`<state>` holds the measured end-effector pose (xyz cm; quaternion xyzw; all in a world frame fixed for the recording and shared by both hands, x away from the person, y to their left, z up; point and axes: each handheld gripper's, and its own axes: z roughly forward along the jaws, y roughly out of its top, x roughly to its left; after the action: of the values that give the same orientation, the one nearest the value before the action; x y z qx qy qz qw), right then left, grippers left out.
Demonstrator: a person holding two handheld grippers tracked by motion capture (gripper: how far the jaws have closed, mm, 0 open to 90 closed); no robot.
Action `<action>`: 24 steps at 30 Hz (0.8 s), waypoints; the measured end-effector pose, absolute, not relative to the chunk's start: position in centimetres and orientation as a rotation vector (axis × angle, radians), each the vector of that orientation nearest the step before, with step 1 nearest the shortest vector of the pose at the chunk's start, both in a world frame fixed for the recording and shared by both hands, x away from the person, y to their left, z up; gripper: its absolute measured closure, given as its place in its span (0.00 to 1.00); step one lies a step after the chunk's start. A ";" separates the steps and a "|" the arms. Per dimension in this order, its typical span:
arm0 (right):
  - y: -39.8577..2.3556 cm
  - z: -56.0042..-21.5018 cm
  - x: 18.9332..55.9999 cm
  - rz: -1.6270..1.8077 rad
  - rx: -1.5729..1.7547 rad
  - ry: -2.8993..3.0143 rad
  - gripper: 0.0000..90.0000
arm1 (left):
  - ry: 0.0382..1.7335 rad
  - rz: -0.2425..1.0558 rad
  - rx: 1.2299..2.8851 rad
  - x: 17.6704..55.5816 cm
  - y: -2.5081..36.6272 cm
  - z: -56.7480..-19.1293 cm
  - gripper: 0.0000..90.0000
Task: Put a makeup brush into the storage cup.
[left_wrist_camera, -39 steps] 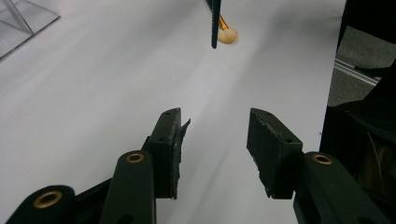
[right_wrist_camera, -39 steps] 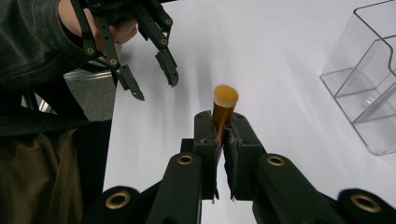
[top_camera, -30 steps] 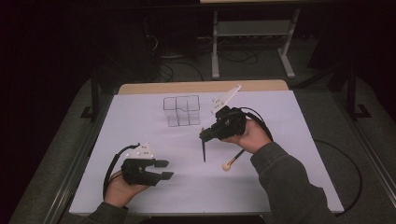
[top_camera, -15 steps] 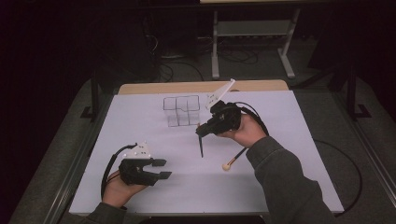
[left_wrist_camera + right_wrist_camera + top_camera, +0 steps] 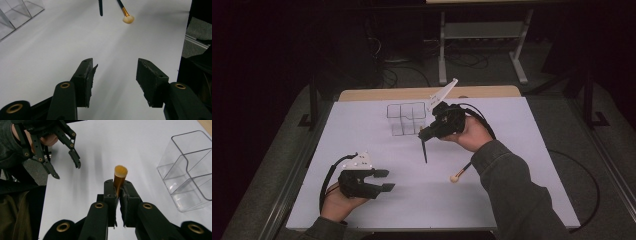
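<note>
Makeup brush (image 5: 424, 148) clamped at its ferrule in the right gripper (image 5: 428, 134), hanging handle-down above mid-tabletop (image 5: 522, 150), just near of the clear organizer (image 5: 407, 119). Second brush (image 5: 460, 172) lying nearer, to the right. Left gripper (image 5: 384, 180) at near left, parted and empty, just widened.

text: none legible | labels: none | brands: none | numbers: none | signs: none

White counter (image 5: 362, 130) has a clear plastic organizer (image 5: 406, 119) near the back and a makeup brush (image 5: 460, 172) lying flat.
</note>
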<state>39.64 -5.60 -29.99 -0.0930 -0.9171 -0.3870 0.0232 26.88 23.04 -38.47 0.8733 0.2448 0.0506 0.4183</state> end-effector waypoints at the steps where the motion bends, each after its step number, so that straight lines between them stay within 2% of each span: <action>1: -5.5 -29.9 39.8 -1.206 -0.275 -2.842 0.92 | 0.616 0.125 2.187 26.9 23.0 -38.5 0.53; 24: -4.1 -28.3 42.3 -1.204 -0.299 -2.867 0.92 | 0.622 0.123 2.165 26.9 23.5 -38.3 0.51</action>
<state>42.33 -4.05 -28.31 -0.0958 -0.9177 -0.3854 0.0087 26.87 23.47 -38.34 0.8671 0.2492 0.0491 0.4285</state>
